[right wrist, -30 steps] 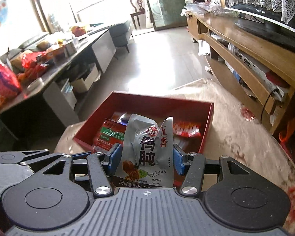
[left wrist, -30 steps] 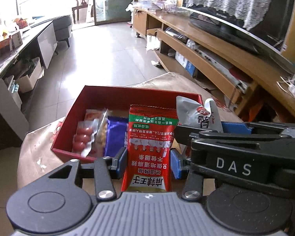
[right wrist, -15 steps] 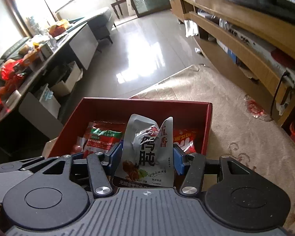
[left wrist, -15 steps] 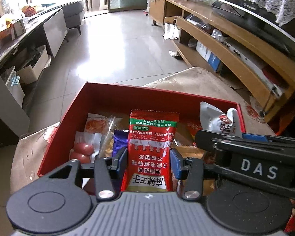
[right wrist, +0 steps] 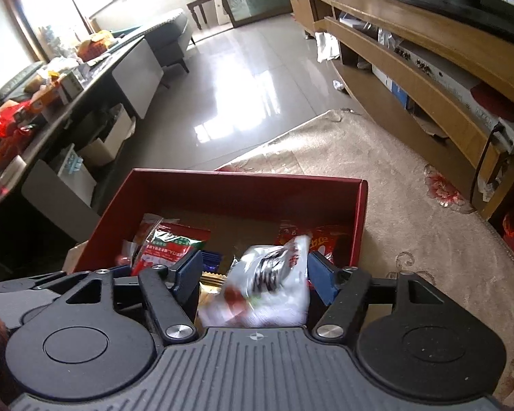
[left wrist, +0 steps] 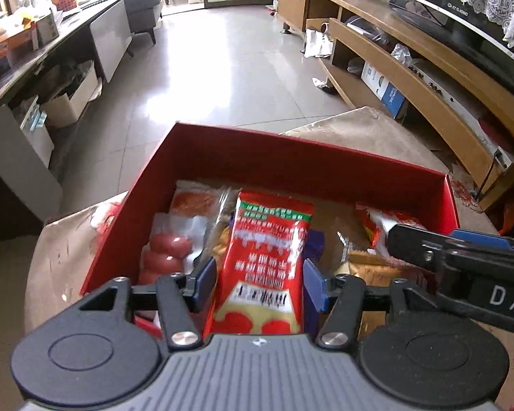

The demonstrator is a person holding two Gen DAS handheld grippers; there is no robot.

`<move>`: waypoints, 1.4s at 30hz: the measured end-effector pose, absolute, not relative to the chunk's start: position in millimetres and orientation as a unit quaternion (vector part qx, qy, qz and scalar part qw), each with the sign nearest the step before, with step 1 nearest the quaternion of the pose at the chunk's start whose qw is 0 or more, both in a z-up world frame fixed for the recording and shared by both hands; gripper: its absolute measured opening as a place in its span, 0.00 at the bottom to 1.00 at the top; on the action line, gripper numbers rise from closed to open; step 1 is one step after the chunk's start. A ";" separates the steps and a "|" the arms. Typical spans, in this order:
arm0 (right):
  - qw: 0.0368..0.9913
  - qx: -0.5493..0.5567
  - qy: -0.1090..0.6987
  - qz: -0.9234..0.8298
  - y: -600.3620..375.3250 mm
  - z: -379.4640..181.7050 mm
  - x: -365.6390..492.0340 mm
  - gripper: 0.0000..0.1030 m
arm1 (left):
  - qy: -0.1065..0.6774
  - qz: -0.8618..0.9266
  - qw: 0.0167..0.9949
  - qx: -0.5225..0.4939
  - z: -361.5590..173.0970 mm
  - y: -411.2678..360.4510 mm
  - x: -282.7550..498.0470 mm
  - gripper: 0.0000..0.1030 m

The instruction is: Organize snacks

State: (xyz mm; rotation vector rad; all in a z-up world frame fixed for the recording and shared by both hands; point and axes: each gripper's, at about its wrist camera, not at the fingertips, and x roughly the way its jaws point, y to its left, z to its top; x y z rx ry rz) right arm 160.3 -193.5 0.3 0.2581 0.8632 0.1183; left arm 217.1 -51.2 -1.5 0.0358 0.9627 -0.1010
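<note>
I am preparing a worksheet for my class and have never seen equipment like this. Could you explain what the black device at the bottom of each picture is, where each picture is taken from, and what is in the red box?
No robot here: a person holds a two-finger gripper in each hand, and a wide-angle camera on each looks forward along its fingers. One picture comes from the left gripper, the other from the right gripper; the black and grey shapes at the bottom are the tools' own bodies.

Both hang over an open red box standing on a patterned covering. Already inside are snack packs, among them red sausages in clear wrap.

The left jaws are opening, with a red and green packet between the blue pads, apparently just released. The right jaws are opening too, around a blurred white pouch that seems to be dropping in.
</note>
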 end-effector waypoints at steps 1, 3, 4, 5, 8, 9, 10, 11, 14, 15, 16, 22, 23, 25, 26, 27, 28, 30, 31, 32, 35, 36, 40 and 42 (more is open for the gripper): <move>0.900 0.121 0.416 0.056 -193.6 1.0 158.7 0.73 | 0.463 -0.048 0.885 0.018 -0.9 -50.0 215.0 0.57; 0.901 0.117 0.414 0.055 -193.1 2.3 154.2 0.75 | 0.462 -0.047 0.886 0.021 0.5 -48.2 209.7 0.57; 0.902 0.114 0.414 0.055 -193.0 3.0 151.9 0.75 | 0.461 -0.046 0.886 0.022 1.6 -47.4 206.8 0.57; 0.902 0.111 0.413 0.055 -193.2 3.6 149.7 0.76 | 0.461 -0.044 0.886 0.022 2.8 -46.4 203.7 0.58; 0.904 0.095 0.413 0.053 -191.7 5.9 142.6 0.76 | 0.460 -0.042 0.887 0.013 7.7 -42.4 196.3 0.58; 0.905 0.089 0.413 0.052 -190.5 6.4 140.2 0.76 | 0.460 -0.043 0.887 0.007 9.6 -40.7 194.0 0.58; 0.905 0.084 0.413 0.051 -189.3 6.7 136.8 0.76 | 0.459 -0.044 0.887 0.003 11.2 -39.2 192.2 0.58; 0.906 0.081 0.413 0.050 -188.8 6.8 133.5 0.76 | 0.458 -0.044 0.888 -0.003 12.7 -37.7 189.5 0.58; 0.906 0.077 0.414 0.048 -188.2 8.3 123.7 0.77 | 0.459 -0.046 0.887 -0.014 15.3 -34.7 180.2 0.59; 0.906 0.076 0.414 0.047 -187.6 8.6 121.0 0.77 | 0.460 -0.047 0.887 -0.016 15.6 -34.6 177.1 0.59; 0.906 0.074 0.414 0.046 -187.1 8.8 118.2 0.77 | 0.461 -0.048 0.886 -0.018 15.8 -34.1 173.4 0.59; 0.906 0.071 0.415 0.035 -187.0 7.4 99.8 0.79 | 0.464 -0.052 0.884 -0.021 14.3 -33.4 146.6 0.64; 0.906 0.072 0.416 0.034 -187.5 7.0 96.6 0.80 | 0.465 -0.052 0.884 -0.022 14.2 -33.2 142.1 0.64; 0.905 0.072 0.417 0.032 -187.8 5.8 89.2 0.80 | 0.465 -0.054 0.884 -0.023 14.0 -32.5 133.2 0.64; 0.905 0.072 0.418 0.032 -187.7 5.0 85.6 0.81 | 0.464 -0.054 0.884 -0.022 13.9 -32.0 128.8 0.64; 0.904 0.071 0.420 0.030 -187.9 4.1 81.6 0.81 | 0.463 -0.054 0.884 -0.021 13.7 -31.6 125.0 0.64; 0.904 0.070 0.421 0.028 -188.1 3.4 78.1 0.81 | 0.463 -0.053 0.884 -0.020 13.4 -31.3 120.6 0.64; 0.903 0.072 0.422 0.026 -188.9 2.3 70.8 0.81 | 0.462 -0.053 0.885 -0.019 12.9 -30.6 112.9 0.64; 0.903 0.074 0.423 0.027 -189.3 2.0 67.0 0.81 | 0.462 -0.053 0.885 -0.017 12.6 -30.5 109.0 0.64; 0.903 0.075 0.422 0.026 -189.1 1.8 62.9 0.81 | 0.459 -0.054 0.887 -0.014 12.8 -30.9 103.7 0.65; 0.903 0.074 0.423 0.027 -187.8 -0.2 51.3 0.82 | 0.451 -0.053 0.891 0.003 13.6 -33.3 90.7 0.71; 0.902 0.074 0.425 0.027 -187.3 -1.0 47.5 0.82 | 0.448 -0.052 0.892 0.009 14.0 -34.1 86.5 0.72; 0.900 0.074 0.428 0.026 -187.2 -3.8 32.4 0.82 | 0.446 -0.056 0.893 0.015 13.9 -33.1 71.1 0.76; 0.901 0.076 0.427 0.026 -187.4 -4.1 23.4 0.82 | 0.445 -0.054 0.894 0.016 13.6 -32.6 64.1 0.80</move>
